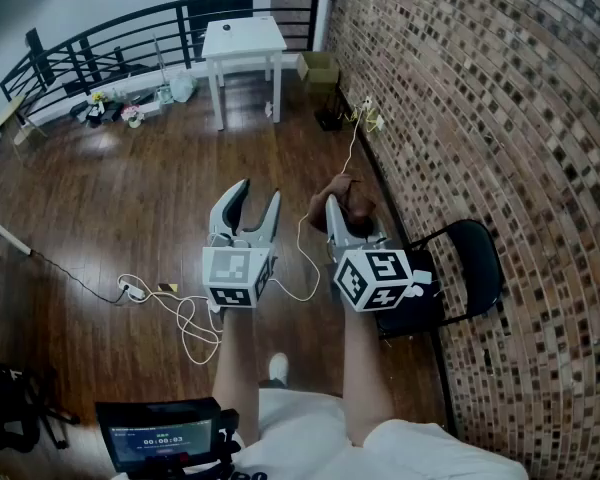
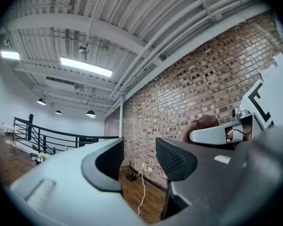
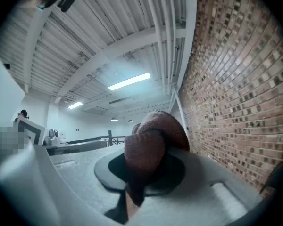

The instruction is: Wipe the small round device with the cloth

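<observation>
Wood floor (image 1: 130, 208) beside a brick wall (image 1: 460, 98) fills the head view, where the left claw (image 1: 260, 189) and right claw (image 1: 338, 208) are held side by side, well apart from a far white surface (image 1: 245, 40). Left gripper view: jaws slightly parted, nothing between them. Right gripper view: jaws pinch the bunched brown cloth (image 3: 148, 145).

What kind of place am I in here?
Probably an upper-level loft or mezzanine in a converted industrial building: an exposed brick wall runs along one side, the floor is dark wood planks, a black metal railing guards the open edge, and the ceiling shows bare beams and pipes.
</observation>
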### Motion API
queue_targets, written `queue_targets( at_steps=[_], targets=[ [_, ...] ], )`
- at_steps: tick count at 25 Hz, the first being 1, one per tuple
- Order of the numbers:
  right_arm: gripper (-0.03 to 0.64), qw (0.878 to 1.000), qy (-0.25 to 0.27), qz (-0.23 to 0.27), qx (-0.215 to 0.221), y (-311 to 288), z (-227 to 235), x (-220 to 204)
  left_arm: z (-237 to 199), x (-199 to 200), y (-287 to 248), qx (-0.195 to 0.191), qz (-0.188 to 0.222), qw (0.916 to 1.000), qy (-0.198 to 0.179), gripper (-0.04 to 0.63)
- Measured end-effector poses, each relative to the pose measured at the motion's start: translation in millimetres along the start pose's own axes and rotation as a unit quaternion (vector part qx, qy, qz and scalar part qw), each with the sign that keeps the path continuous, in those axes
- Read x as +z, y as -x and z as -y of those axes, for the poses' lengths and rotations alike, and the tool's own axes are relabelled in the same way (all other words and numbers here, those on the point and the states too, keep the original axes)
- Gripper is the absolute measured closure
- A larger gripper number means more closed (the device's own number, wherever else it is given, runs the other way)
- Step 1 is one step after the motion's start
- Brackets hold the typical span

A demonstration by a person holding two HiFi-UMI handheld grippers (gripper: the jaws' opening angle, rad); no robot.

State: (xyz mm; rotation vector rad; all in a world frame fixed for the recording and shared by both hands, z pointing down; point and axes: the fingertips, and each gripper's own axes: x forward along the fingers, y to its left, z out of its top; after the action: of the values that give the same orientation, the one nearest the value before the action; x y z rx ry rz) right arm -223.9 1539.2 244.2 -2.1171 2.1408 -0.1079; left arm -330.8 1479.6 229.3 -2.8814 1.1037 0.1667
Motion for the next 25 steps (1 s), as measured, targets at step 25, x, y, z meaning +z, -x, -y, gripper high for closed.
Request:
queue_targets(
  at_steps=[25],
  targets=[
    [0.592, 0.993, -0.014, 0.018, 0.117, -429, 113, 35, -236, -43, -327, 0.111, -0.023, 0.9935, -0.011, 0.359]
  ],
)
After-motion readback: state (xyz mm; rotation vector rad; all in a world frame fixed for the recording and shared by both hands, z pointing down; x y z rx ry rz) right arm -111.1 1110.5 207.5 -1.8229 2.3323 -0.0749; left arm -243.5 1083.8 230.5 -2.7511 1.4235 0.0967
